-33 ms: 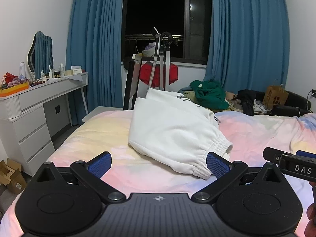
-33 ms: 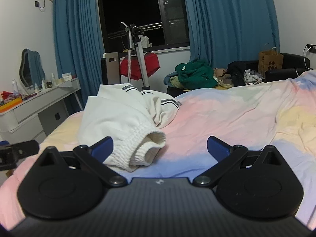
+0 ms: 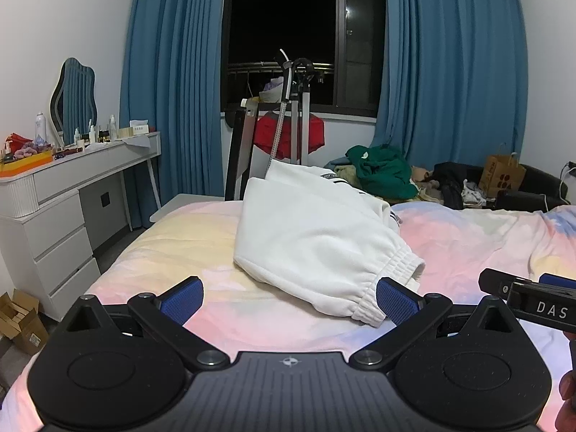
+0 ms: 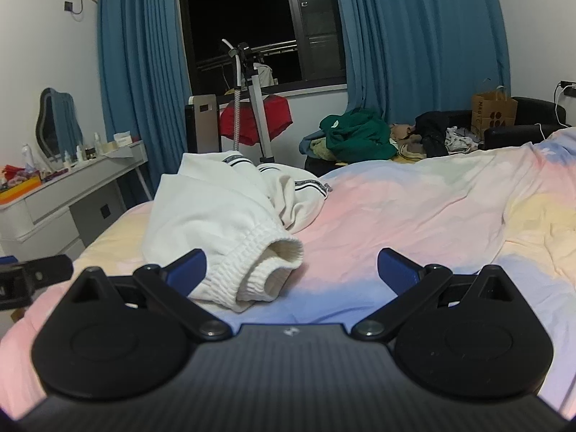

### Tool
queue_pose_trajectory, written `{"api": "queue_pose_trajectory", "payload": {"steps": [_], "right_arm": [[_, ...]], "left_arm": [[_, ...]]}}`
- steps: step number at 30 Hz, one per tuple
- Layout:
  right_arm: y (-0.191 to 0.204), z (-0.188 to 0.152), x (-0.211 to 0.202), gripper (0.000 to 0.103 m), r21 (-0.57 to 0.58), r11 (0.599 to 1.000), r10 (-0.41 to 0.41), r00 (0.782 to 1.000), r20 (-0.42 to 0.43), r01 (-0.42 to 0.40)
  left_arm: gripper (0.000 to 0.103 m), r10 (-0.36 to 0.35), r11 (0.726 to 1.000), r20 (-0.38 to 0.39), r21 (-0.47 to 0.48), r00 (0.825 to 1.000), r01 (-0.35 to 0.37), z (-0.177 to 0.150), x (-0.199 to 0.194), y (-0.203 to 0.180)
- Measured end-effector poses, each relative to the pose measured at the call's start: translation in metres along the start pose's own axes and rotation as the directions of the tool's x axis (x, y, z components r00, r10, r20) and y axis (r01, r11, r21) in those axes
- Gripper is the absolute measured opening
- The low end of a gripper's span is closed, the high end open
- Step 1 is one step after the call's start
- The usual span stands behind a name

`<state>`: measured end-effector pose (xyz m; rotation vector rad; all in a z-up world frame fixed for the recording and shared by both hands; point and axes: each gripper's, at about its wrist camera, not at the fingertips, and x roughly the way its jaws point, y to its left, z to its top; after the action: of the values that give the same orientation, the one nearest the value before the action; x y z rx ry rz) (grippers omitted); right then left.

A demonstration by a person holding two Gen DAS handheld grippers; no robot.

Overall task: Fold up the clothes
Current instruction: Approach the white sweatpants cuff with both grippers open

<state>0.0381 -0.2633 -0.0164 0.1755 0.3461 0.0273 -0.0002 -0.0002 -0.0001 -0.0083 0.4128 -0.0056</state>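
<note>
Both handheld grippers hover low over a bed, each with its two blue-padded fingers spread as wide as they go and gripping nothing. Seen from its own camera, the left gripper point(image 3: 289, 300) points slightly downward at a white garment point(image 3: 316, 241), a loosely bundled piece of clothing with an elastic ribbed cuff; the cuff end point(image 3: 374, 309) lies just in front of the right-hand pad point(image 3: 396, 304), though whether the two touch cannot be told. From the right gripper point(image 4: 291, 271), the same white garment point(image 4: 216, 216) sits toward the left, its open cuff just beside the left-hand pad point(image 4: 187, 273). The garment rests on a pastel bedspread point(image 4: 414, 208) of pink, yellow and blue. Beyond the bed are blue curtains point(image 3: 172, 90) around a dark window, a white dressing table point(image 3: 64, 194) with a mirror, and a heap of green clothes point(image 3: 381, 171).
</note>
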Motion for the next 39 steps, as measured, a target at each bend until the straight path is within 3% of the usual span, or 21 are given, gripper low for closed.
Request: {"api": "queue_pose_trajectory", "payload": {"steps": [20, 30, 39], "right_arm": [[0.016, -0.004, 0.005, 0.103, 0.016, 1.000, -0.022, 1.000, 0.019, 0.022], [-0.015, 0.004, 0.001, 0.103, 0.071, 0.997, -0.016, 1.000, 0.022, 0.015], [-0.017, 0.005, 0.000, 0.103, 0.071, 0.997, -0.006, 1.000, 0.004, 0.006]], "left_arm": [[0.103, 0.005, 0.999, 0.036, 0.047, 0.999, -0.007, -0.006, -0.002, -0.005], [0.103, 0.012, 0.999, 0.010, 0.033, 1.000, -0.013, -0.007, 0.007, 0.001], [0.103, -0.002, 0.999, -0.005, 0.037, 1.000, 0.003, -0.013, 0.019, -0.004]]}}
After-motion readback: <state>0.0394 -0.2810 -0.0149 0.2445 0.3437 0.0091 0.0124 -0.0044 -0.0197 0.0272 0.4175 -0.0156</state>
